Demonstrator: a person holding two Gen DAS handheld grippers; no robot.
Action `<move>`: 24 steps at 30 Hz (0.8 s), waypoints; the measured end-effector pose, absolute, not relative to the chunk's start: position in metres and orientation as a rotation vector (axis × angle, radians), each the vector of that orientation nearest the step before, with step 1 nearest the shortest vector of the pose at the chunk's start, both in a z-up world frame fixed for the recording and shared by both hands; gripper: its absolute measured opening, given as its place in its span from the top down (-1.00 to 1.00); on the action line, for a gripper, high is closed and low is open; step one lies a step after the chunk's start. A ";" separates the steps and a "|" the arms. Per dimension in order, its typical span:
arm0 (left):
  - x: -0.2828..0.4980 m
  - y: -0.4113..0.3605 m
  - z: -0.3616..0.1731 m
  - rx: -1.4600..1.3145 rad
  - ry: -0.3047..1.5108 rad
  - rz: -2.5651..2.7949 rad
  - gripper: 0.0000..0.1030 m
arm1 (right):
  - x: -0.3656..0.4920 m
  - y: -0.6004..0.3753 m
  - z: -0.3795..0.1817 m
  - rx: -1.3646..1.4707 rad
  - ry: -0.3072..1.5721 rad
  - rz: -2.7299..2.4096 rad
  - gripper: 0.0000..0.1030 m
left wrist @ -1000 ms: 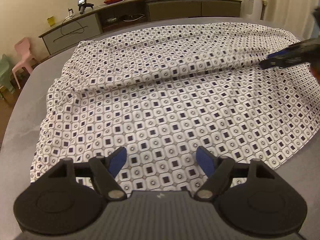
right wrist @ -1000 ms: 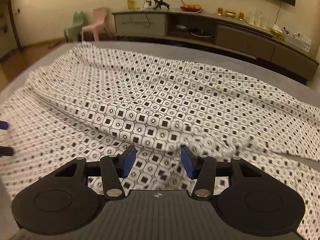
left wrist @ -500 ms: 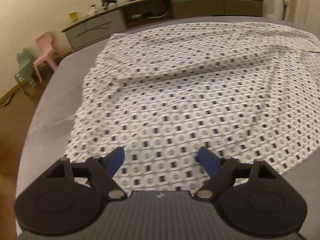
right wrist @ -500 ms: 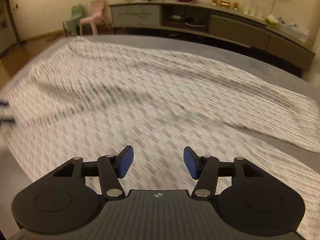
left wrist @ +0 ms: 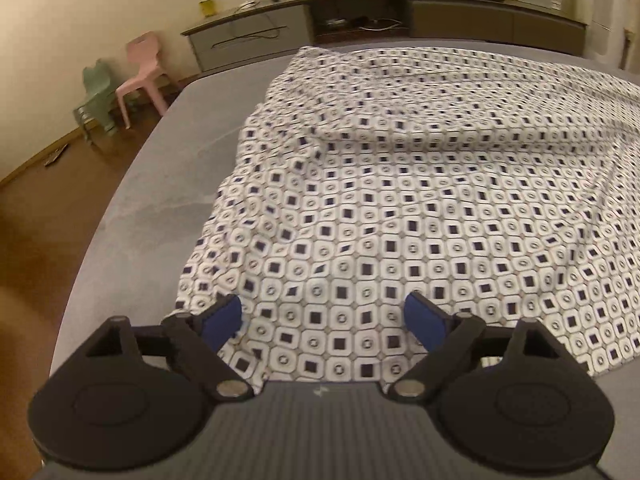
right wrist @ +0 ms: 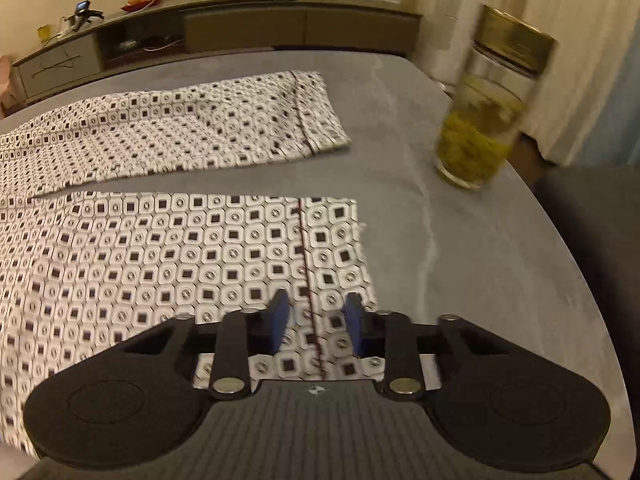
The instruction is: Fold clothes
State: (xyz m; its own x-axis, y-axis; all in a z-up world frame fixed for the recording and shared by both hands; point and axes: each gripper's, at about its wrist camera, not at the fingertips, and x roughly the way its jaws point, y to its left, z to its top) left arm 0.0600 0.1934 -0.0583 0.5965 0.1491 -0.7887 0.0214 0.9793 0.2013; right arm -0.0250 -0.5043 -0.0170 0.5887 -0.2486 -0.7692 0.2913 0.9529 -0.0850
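Note:
White trousers (left wrist: pixel 400 184) with a dark square print lie spread on the grey table (left wrist: pixel 140 220). My left gripper (left wrist: pixel 322 318) hovers over their near left corner, its jaws wide and still opening, pads clear of the cloth. In the right wrist view both legs end near the table's right side: the near leg (right wrist: pixel 160 248) and the far leg (right wrist: pixel 240 120), each with a dark stitched hem line. My right gripper (right wrist: pixel 316 316) sits low over the near leg's hem. Its jaws are closing with the hem between them, and a gap still shows between the pads.
A tall glass jar (right wrist: pixel 480 132) of yellow-green contents stands on the table (right wrist: pixel 460 260) right of the leg ends. A dark seat (right wrist: pixel 592 220) lies beyond the right edge. A long sideboard (left wrist: pixel 360 12) and two small chairs (left wrist: pixel 140 68) stand by the far wall.
The right gripper swept right along the trousers to the near leg's hem and narrowed its jaws. The left gripper shifted left to the near left corner and widened.

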 end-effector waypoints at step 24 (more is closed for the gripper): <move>0.071 0.225 -0.056 0.065 0.932 0.166 -0.50 | -0.013 -0.365 -0.013 -0.148 0.884 0.072 0.17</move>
State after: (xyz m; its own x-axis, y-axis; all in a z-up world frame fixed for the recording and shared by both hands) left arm 0.0706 0.2250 -0.0557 0.5842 0.1705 -0.7935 -0.1142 0.9852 0.1276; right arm -0.0129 -0.3654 -0.0130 0.6328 0.0014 -0.7743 -0.1237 0.9873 -0.0993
